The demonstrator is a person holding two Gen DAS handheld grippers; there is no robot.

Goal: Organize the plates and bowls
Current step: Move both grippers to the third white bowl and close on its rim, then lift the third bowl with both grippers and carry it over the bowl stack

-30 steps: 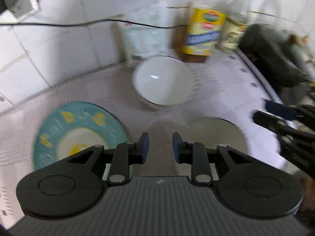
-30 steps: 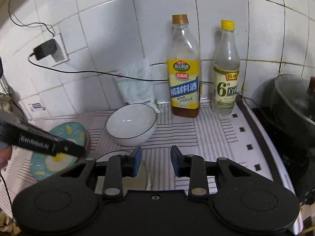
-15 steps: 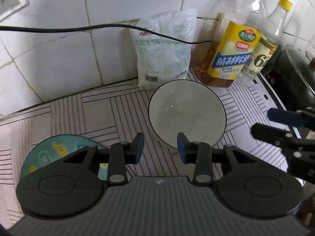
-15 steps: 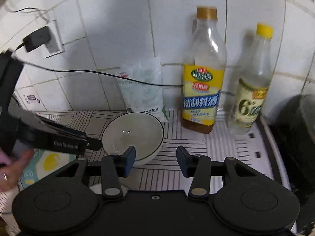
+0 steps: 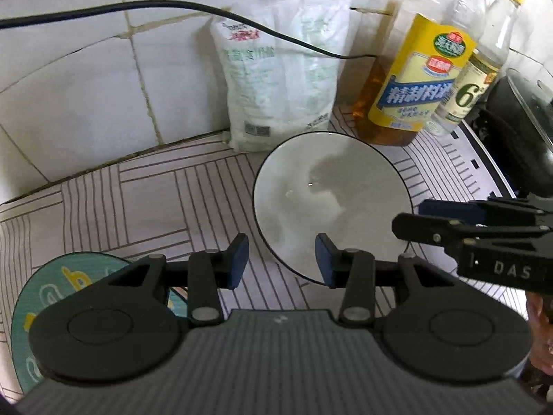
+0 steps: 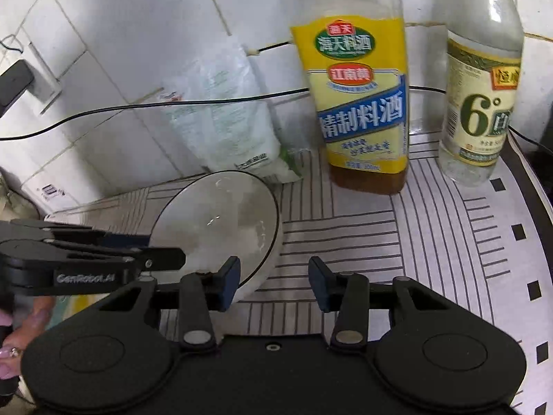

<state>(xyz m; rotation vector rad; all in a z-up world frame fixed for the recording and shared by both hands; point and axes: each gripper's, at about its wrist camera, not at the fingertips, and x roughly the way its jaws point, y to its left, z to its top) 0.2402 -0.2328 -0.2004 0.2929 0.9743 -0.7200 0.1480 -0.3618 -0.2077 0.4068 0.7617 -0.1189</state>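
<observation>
A white bowl (image 5: 331,204) with a thin dark rim stands on the striped counter mat; it also shows in the right wrist view (image 6: 221,224). My left gripper (image 5: 281,259) is open and empty, its jaws straddling the bowl's near left rim. My right gripper (image 6: 273,282) is open and empty, its left finger at the bowl's right rim. It shows from the side in the left wrist view (image 5: 414,216). A teal plate (image 5: 52,290) with yellow figures lies at the lower left, partly hidden by my left gripper.
A white bag (image 5: 280,69) leans on the tiled wall behind the bowl. A yellow-labelled bottle (image 6: 359,97) and a clear bottle (image 6: 484,97) stand at the back right. A black cable (image 5: 172,7) runs along the wall. A dark pot (image 5: 525,121) sits at the far right.
Both grippers have moved forward and closed in on the white bowl from either side. Both have opened wider. The teal plate has slid toward the lower left of the left view.
</observation>
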